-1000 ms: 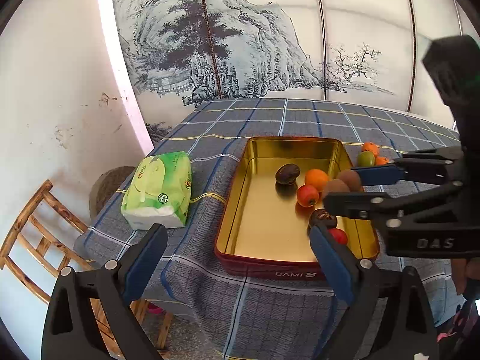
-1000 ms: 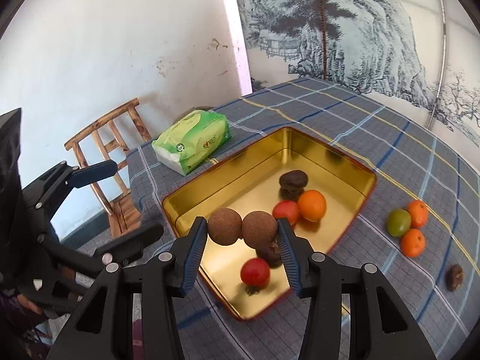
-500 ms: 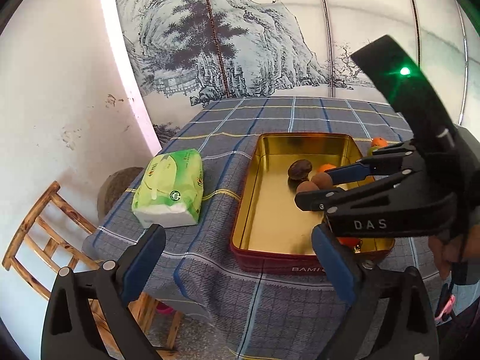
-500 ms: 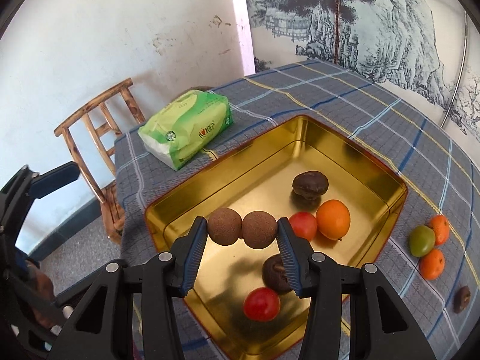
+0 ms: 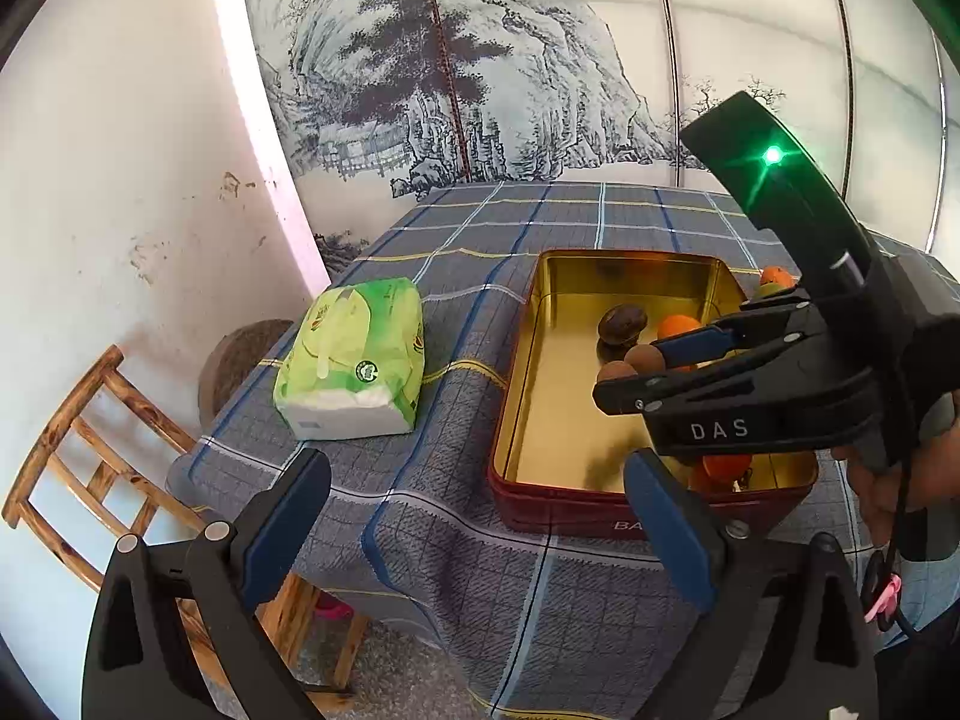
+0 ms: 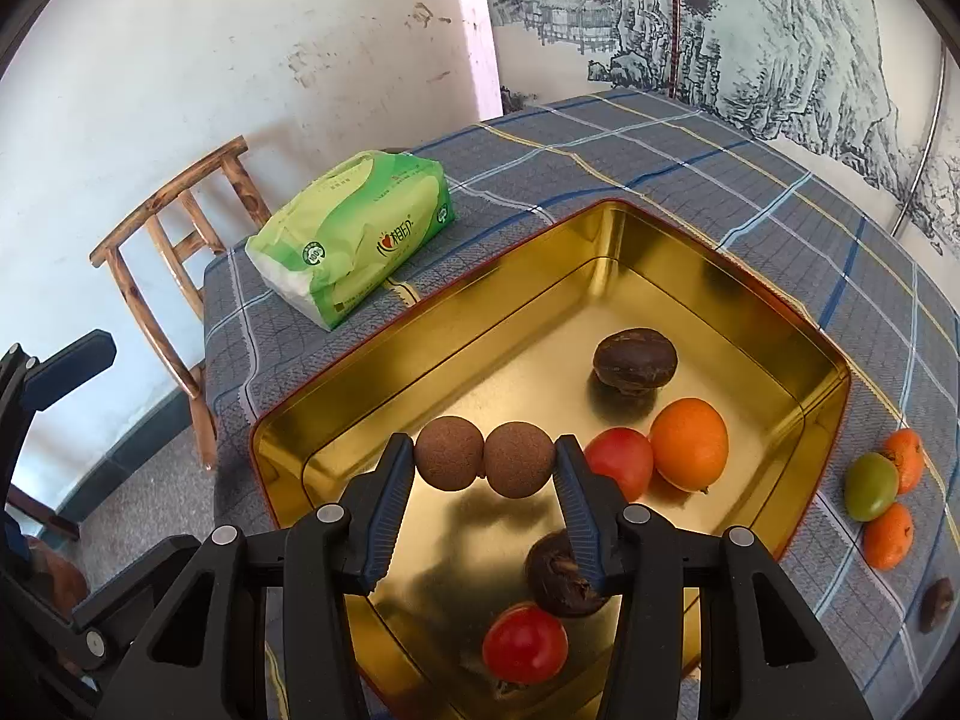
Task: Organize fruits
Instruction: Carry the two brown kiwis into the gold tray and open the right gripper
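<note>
My right gripper (image 6: 485, 468) is shut on two round brown fruits (image 6: 450, 461) pressed side by side between its blue pads. It hangs over the near part of the gold tin (image 6: 720, 252). The left wrist view shows the same pair (image 5: 645, 357) above the tin (image 5: 528, 360). In the tin lie a dark brown fruit (image 6: 635, 358), an orange (image 6: 689, 444), two red tomatoes (image 6: 619, 461) and a second dark fruit (image 6: 555, 576). A green fruit (image 6: 871, 486) and two small oranges (image 6: 888, 535) lie on the cloth to the right. My left gripper (image 5: 477, 480) is open and empty, off the table's near edge.
A green tissue pack (image 5: 354, 360) lies on the checked cloth left of the tin. A wooden chair (image 5: 78, 450) stands by the white wall past the table's left corner. A painted screen backs the table. One dark fruit (image 6: 936, 603) sits alone at the far right.
My right gripper has sunk and moved leftward over the tin with the two brown fruits still clamped. The left gripper has barely shifted.
</note>
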`<state>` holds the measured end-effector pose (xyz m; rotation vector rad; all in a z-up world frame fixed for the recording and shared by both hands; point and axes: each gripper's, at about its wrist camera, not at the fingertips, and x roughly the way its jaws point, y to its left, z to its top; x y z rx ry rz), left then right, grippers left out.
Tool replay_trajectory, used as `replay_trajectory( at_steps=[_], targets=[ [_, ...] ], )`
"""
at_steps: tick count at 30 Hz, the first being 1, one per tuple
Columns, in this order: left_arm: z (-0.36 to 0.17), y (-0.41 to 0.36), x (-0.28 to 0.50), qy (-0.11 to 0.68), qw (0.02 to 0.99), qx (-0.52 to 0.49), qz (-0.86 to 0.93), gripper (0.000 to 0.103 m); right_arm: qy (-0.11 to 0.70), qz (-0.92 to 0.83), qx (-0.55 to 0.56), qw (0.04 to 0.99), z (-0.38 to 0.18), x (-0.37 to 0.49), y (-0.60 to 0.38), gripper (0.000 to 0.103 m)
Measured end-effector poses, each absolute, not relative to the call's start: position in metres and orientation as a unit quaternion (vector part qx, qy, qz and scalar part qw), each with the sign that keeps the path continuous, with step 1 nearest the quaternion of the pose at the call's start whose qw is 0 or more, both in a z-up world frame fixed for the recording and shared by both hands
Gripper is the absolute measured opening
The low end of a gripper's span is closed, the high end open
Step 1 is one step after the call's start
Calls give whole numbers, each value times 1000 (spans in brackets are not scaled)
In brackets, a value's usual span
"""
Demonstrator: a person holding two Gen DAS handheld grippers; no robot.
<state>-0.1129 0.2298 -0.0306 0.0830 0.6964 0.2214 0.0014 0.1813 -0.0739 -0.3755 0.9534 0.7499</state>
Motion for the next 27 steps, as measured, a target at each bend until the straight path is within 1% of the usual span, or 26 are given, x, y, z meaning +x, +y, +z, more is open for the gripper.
replay_trajectory(
  at_steps=[27],
  targets=[
    [-40, 241, -113, 352, 929, 29, 115, 97, 455, 340, -159, 807, -78, 9, 192, 49]
  ],
)
